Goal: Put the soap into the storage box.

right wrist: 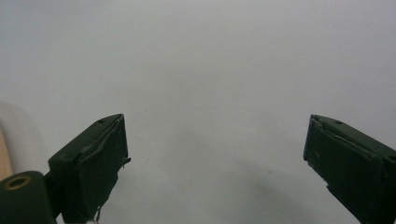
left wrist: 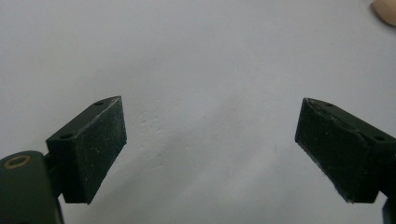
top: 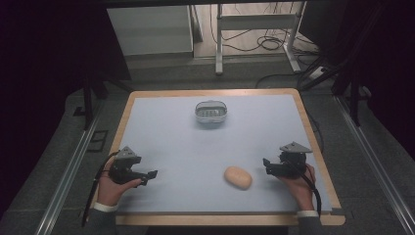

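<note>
A tan oval lump (top: 238, 177) lies on the pale blue mat (top: 186, 147), near the front and right of the middle. My right gripper (top: 267, 166) rests just to its right and points left at it, jaws apart and nothing between them (right wrist: 215, 121). My left gripper (top: 148, 177) sits at the front left of the mat and points right, open and empty (left wrist: 210, 112). In the left gripper view the tan lump (left wrist: 385, 10) peeks in at the top right corner. A tan sliver (right wrist: 3, 154) at the left edge of the right gripper view is too small to identify.
A small clear oval basket (top: 211, 113) stands at the back middle of the mat. The table's wooden rim (top: 313, 147) frames the mat. Beyond the table are desk legs (top: 219, 44) and cables on the floor.
</note>
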Demonstrator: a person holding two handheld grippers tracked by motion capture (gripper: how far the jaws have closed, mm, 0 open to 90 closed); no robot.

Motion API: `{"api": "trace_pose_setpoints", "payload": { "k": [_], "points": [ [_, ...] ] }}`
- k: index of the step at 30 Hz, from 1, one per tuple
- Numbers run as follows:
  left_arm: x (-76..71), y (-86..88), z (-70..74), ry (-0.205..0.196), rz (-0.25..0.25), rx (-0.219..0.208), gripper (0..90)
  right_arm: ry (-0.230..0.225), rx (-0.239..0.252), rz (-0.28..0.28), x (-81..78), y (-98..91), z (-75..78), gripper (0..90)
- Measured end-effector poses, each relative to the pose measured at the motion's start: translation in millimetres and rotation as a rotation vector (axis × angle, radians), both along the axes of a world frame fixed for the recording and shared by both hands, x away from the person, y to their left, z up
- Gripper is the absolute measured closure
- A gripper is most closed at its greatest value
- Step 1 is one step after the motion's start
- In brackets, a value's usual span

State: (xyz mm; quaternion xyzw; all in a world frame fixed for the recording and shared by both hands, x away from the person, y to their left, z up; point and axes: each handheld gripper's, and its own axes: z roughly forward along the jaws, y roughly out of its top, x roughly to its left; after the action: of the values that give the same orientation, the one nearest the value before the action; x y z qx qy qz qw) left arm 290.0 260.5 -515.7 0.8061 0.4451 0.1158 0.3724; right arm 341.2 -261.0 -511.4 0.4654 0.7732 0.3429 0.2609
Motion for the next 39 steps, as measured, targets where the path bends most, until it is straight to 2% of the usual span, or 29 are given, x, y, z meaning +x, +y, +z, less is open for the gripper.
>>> {"api": "trace_pose_setpoints", "payload": {
  "k": [2,4,10,12,16,23,27,34,39],
  "points": [
    [1.4,-1.4,-0.2,0.001,0.001,0.003,9.2,-0.012,-0.011,-0.001,-1.4,-0.7,3.0,7.1],
    [1.2,-2.6,-0.3,0.003,-0.01,0.007,9.2,-0.004,0.009,0.008,-3.0,-1.8,3.5,7.5],
    [-1.0,-2.0,0.8,-0.003,-0.009,0.008,9.2,-0.02,0.015,0.002,-9.5,-5.7,9.4,8.7],
    [-2.9,-1.7,3.1,-0.009,-0.011,0.002,9.2,-0.013,0.037,0.005,-11.9,-6.4,11.7,8.8],
    [-4.4,-4.0,10.0,-0.03,-0.02,0.0,9.2,0.008,0.031,-0.006,-16.2,-6.4,13.3,9.9],
    [-0.4,-7.0,9.2,-0.023,-0.022,0.014,9.2,0.001,0.015,-0.014,-19.1,-13.2,13.8,10.3],
    [-1.5,-7.3,11.9,-0.032,-0.023,0.017,9.2,0.013,0.027,-0.01,-19.2,-14.8,13.8,11.1],
    [-2.9,-7.3,12.8,-0.032,-0.017,0.029,9.1,-0.001,0.03,-0.001,-21.4,-14.5,17.6,12.2],
    [-3.1,-6.0,13.0,-0.028,-0.02,0.023,9.0,0.007,0.035,0.011,-20.1,-12.6,16.9,12.8]
  ]
}}
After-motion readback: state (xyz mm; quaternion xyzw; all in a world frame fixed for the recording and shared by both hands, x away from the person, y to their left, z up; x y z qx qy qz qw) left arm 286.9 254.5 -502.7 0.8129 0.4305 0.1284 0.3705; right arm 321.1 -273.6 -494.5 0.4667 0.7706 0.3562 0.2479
